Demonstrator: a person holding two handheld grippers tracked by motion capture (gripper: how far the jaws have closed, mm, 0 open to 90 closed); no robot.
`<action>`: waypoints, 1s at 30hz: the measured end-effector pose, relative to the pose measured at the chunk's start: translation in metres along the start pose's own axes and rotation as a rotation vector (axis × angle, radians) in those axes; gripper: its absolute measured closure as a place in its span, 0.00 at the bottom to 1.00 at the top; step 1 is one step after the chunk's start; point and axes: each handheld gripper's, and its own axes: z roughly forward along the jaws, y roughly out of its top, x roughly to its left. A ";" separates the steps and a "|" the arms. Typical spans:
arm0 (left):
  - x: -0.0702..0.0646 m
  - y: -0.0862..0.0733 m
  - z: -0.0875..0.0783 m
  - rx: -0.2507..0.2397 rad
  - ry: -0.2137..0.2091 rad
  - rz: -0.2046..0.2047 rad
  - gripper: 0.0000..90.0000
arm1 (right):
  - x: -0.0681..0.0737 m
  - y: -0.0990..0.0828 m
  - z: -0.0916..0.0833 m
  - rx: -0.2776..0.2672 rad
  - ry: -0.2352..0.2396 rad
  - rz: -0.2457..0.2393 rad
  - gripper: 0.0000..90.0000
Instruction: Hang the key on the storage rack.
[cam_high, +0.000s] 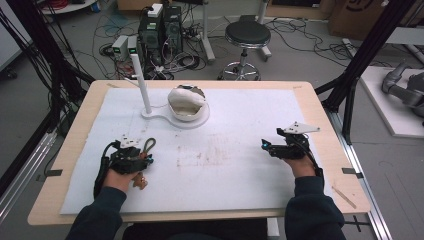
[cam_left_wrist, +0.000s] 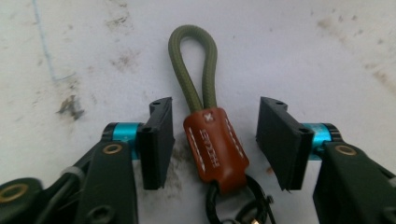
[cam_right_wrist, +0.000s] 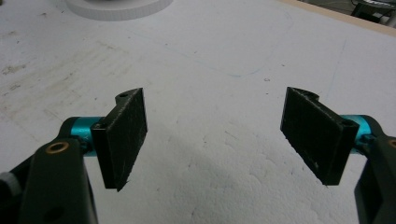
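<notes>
Cables, computer towers (cam_high: 160, 30) and a round black stool (cam_high: 247, 34) are crowding the grey floor behind a light wooden desk (cam_high: 320, 115), and black frame posts are rising at either side of it. Covering most of the desk is a white foam mat (cam_high: 240, 165), smudged with brownish marks near its middle. Toward the far edge of the mat a white stand (cam_high: 175, 119) is sitting, with a thin upright post (cam_high: 141, 85) at its left and a cream-coloured head-shaped form (cam_high: 186, 103) resting on its round base.

Two forearms in dark blue sleeves are reaching in from the near edge, each hand gripping a black tool with a grey plate on top. At the near left of the mat, the left claw (cam_high: 141, 154) is resting low, and the left gripper view is showing its jaws standing apart on either side of a keychain strap without touching it. That keychain strap (cam_left_wrist: 205, 116) is lying flat on the mat: an olive-green cord loop (cam_left_wrist: 194, 65) is pointing away from the hand, a reddish-brown leather sleeve (cam_left_wrist: 215, 149) is sitting between the two pads, and a dark metal ring (cam_left_wrist: 233, 205) is trailing toward the tool.

Well apart from it, at the near right of the mat, the right claw (cam_high: 267, 146) is hovering over bare foam, its jaws spread wide with nothing between them.
</notes>
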 end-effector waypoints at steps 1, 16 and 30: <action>-0.002 0.000 0.000 0.000 0.007 -0.002 0.50 | 0.000 0.000 0.000 0.000 -0.001 0.004 0.26; 0.022 0.002 -0.015 -0.168 -0.144 -0.171 0.80 | -0.001 0.000 -0.001 -0.008 0.003 0.005 0.26; 0.050 0.034 -0.060 -0.500 -0.165 -0.234 0.80 | -0.003 0.001 -0.002 -0.021 -0.007 0.018 0.26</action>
